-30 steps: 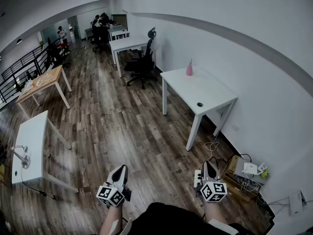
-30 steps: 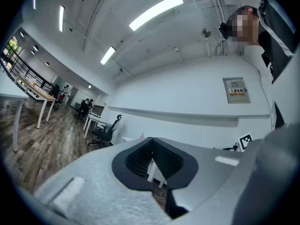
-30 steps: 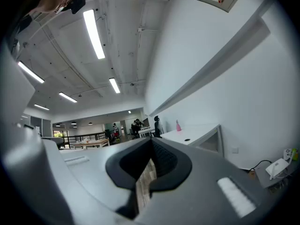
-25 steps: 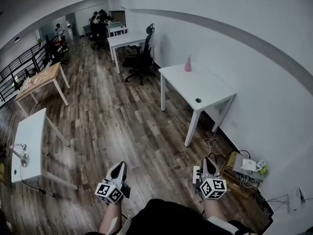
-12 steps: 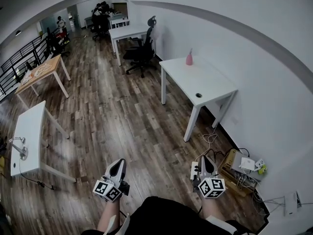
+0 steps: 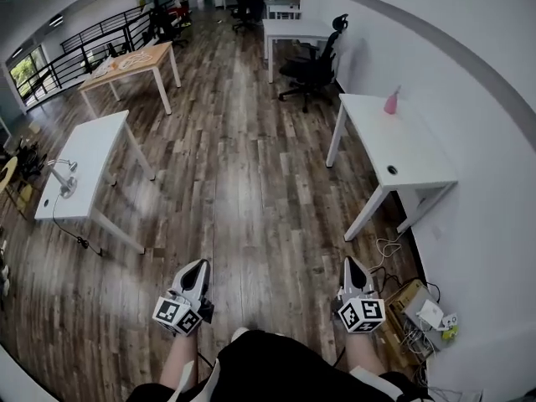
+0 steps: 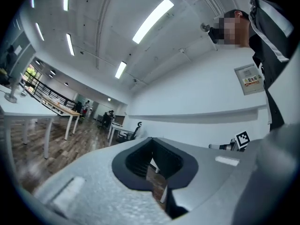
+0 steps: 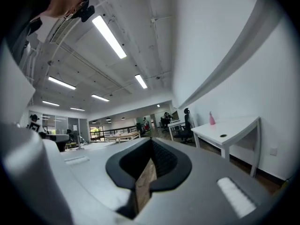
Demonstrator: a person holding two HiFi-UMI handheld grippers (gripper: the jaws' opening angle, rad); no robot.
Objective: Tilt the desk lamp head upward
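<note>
The silver metal desk lamp with a round base (image 6: 61, 177) stands on a long white rectangular surface (image 6: 96, 153) at the left of the head view. It is near the end of that surface closest to the person, toward the left long edge. A black cable (image 6: 74, 234) hangs from the near edge down to the brown wooden plank floor (image 6: 243, 182).

The left hand-held gripper (image 6: 199, 265) is held low over the floor in front of the person, well apart from the lamp. Its jaws are clenched together on nothing; the left gripper view (image 7: 158, 189) shows only a sliver of floor through the gap behind the tips. The right hand-held gripper (image 6: 348, 263) is held low at the person's other side, also clenched and empty, its jaws meeting in the right gripper view (image 8: 144, 182).

A second white surface (image 6: 419, 162) stands along the white wall at the right. It carries a pink bottle (image 6: 391, 101) near its far edge and a small dark round thing (image 6: 391, 170) toward its near end. A black office chair (image 6: 314, 67) stands beyond it. A cardboard box (image 6: 408, 301) with cables lies on the floor by the wall, near the right hand-held gripper.
</note>
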